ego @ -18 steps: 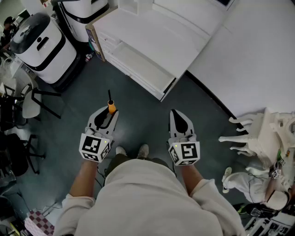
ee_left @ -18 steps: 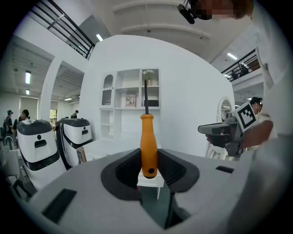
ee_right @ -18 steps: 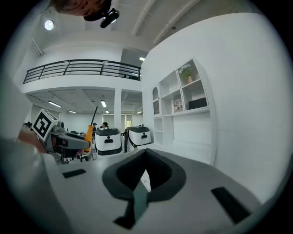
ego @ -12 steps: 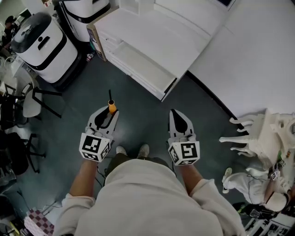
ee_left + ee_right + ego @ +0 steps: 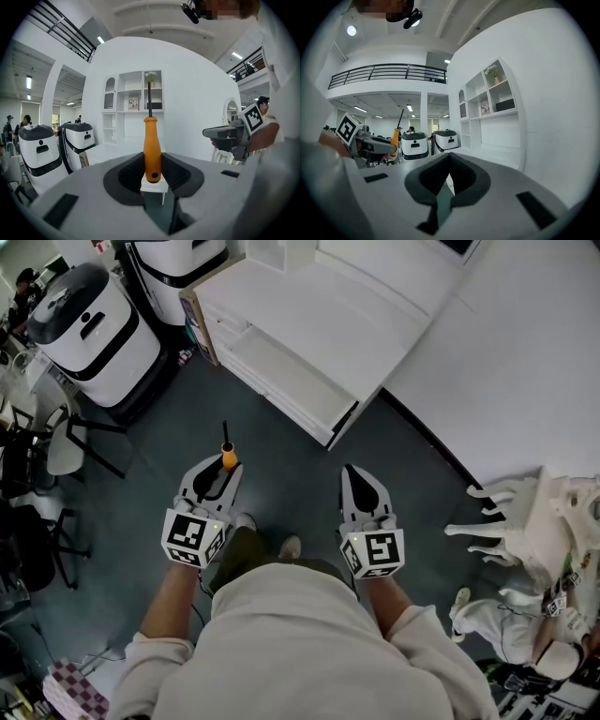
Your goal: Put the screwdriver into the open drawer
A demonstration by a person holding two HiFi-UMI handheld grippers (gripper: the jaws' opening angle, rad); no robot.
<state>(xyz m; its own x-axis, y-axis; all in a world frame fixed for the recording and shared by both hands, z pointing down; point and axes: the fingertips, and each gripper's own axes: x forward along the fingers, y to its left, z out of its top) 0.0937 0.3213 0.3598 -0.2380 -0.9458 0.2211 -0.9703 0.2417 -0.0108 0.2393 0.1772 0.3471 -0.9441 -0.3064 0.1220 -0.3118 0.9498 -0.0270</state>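
Screwdriver [image 5: 152, 150] clamped in left tool [image 5: 223, 471], right tool [image 5: 352, 471] closed empty; white machines [image 5: 91, 334] stand beside open drawer [image 5: 286, 381].

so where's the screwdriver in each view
Head view: screwdriver left of centre, clamped in the left gripper.
Left gripper view: screwdriver dead centre, upright between the jaws.
Right gripper view: screwdriver small, at the left.
Shared landmark: black-banded white machine, in all three.
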